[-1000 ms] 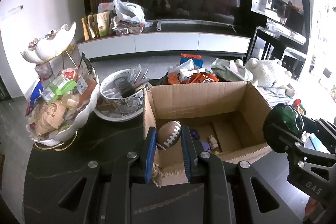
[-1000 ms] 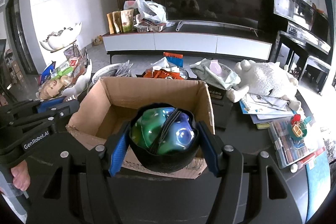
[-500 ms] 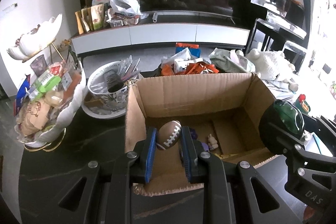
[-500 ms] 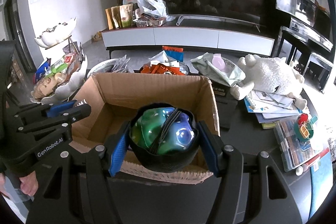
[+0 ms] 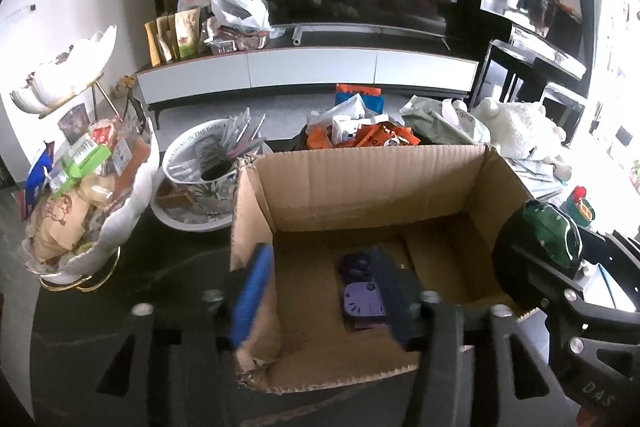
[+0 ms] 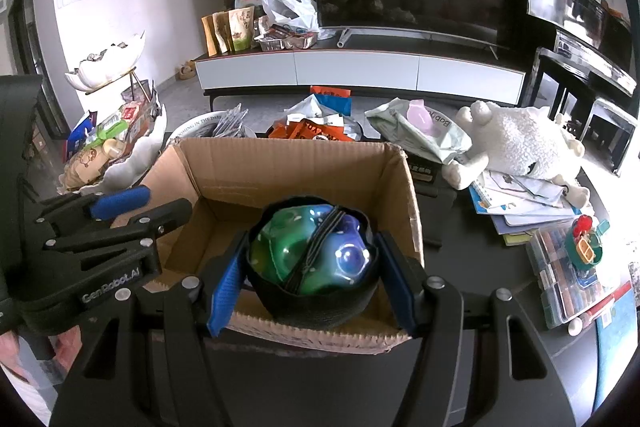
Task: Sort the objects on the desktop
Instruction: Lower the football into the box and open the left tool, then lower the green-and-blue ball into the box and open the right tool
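An open cardboard box [image 5: 360, 163] stands on the dark table, with purple toys [image 5: 362, 301] on its floor. My left gripper [image 5: 322, 259] hangs over the box's near left corner; its jaws are opening and nothing shows between them. The small football is not in sight. In the right wrist view the left gripper [image 6: 160, 201] reaches in over the box's left wall [image 6: 172, 163]. My right gripper [image 6: 312, 251] is shut on a round black pouch [image 6: 312, 247] with a shiny green and blue face, held above the box's near edge. The same pouch [image 5: 552, 243] shows at the right of the left wrist view.
A white shell-shaped tiered dish [image 5: 132, 203] full of snacks stands left of the box, with a printed bowl [image 5: 200, 195] of packets behind. Orange snack packs [image 5: 372, 135] lie behind the box. At the right are a white plush sheep [image 6: 516, 143], booklets [image 6: 520, 199] and a clear compartment case [image 6: 568, 267].
The left jaws have parted, and the football they held is gone from view. The left gripper came closer over the box. The right gripper keeps its grip on the pouch.
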Motion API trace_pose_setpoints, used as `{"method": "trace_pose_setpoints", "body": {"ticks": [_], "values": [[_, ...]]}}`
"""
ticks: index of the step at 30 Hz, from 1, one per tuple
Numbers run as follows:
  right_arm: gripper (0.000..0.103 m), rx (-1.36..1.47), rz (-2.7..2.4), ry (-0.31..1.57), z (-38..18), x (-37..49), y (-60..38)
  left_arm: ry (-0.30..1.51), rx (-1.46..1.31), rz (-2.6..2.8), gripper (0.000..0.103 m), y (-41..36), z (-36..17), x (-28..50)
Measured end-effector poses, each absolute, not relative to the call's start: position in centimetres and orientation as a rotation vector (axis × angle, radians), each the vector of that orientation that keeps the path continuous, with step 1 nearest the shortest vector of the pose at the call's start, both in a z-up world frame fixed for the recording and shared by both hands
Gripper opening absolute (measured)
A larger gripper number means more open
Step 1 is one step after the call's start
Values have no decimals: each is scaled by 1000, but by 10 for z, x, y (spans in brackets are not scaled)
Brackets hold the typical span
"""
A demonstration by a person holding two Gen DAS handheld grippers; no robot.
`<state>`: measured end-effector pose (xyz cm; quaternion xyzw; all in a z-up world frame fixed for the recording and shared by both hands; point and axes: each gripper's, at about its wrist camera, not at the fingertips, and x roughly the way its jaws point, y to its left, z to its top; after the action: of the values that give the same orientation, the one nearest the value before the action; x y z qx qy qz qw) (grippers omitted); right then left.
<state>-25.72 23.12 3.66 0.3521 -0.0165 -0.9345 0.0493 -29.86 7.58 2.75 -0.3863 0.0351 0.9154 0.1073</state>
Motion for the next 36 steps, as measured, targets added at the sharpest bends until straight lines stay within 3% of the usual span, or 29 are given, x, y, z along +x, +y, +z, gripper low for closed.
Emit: {"method": "trace_pose_setpoints", "body": {"ticks": [2, 7, 12, 16, 36], "values": [[60, 1074, -2848, -54, 36, -258, 231, 119, -1128, 2707, 65, 75, 29, -297], [60, 1072, -2846, -55, 37, -257, 230, 109, -1126, 2752, 69, 63, 34, -295], [60, 1066, -2846, -52, 38, -256, 228, 35, -1164, 2759, 84, 45, 37, -296], [60, 1062, -2850, -39, 39, -256, 226, -6, -1124, 2777, 102, 33, 40, -293], [61, 1084, -2851, 1, 29, -270, 219, -5, -1197, 2774, 102, 14, 27, -295]]}}
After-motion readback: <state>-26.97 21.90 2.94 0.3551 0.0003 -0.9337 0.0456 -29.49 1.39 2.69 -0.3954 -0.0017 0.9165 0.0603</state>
